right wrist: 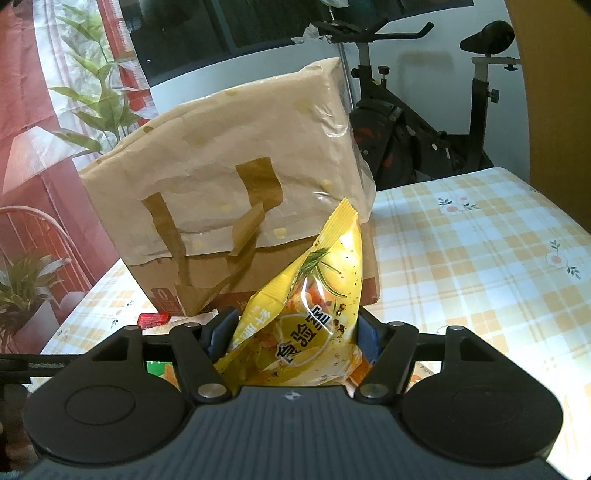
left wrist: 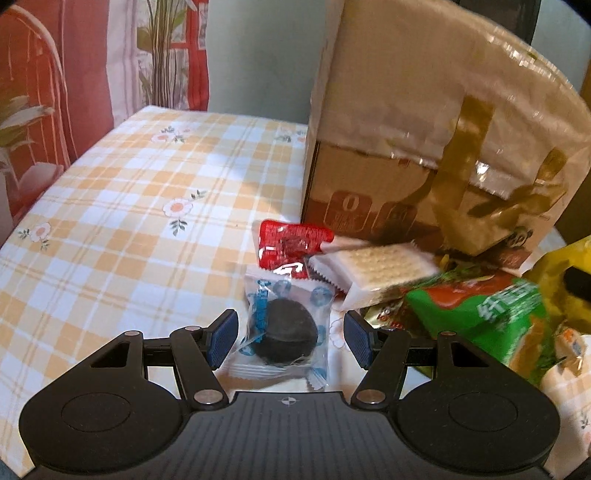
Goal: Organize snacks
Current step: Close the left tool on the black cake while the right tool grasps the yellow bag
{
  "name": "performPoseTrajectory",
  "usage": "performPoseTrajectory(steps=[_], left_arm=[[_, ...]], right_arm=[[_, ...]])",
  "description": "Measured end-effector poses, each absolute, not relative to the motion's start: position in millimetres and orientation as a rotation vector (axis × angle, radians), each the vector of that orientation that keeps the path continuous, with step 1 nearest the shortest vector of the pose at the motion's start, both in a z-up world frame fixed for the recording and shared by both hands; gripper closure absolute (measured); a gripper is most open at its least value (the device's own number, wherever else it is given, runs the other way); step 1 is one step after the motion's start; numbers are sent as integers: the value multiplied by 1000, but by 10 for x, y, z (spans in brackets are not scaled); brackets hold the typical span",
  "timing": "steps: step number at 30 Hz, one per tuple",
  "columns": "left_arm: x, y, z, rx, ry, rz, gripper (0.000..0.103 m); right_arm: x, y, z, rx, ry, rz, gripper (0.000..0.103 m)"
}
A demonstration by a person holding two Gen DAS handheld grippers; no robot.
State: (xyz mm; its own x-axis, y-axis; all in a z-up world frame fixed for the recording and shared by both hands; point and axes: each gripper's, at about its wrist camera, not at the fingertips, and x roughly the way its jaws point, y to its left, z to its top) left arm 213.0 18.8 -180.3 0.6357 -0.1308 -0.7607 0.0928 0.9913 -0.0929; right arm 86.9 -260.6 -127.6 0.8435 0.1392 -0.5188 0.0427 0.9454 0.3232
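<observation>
A home; checked floral tablecloth (left wrist: 110, 206); exercise bike (right wrist: 424, 122); patterned curtain (left wrist: 55, 92).

I see the table (left wrist: 110, 206) spread with a yellow-and-white checked cloth dotted with small flowers, bright patches of light lying across it. Behind it to my left hangs a red and white curtain (left wrist: 74, 74) printed with tall green plants and a lamp, next to a pale grey wall (left wrist: 258, 55). To my right a black exercise bike (right wrist: 424, 122) stands beside a dark window (right wrist: 229, 26).
</observation>
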Motion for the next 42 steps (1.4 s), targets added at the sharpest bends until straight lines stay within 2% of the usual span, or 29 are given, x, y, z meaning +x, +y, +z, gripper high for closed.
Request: performPoseTrajectory(steps=[6,8,12,31,42], left_arm=[[2189,95,-1930,5,908,-118,38],[2180,91,-1931,9,904,-106,49],[2128,113,-1904,-15,894,-111,54],[1866,183,-1622,-71,789,-100,54],[1758,225,-1277,-59,661,-101,54]], right_arm=[[861,-2612,-1296,335,572,52,34],[859,-2612,-1300,336,571,53,34],[853,-2610,-1302,333,569,53,34],[691,-2623,-1123,324,505,42,34],[568,-2638,-910,287,428,47,35]])
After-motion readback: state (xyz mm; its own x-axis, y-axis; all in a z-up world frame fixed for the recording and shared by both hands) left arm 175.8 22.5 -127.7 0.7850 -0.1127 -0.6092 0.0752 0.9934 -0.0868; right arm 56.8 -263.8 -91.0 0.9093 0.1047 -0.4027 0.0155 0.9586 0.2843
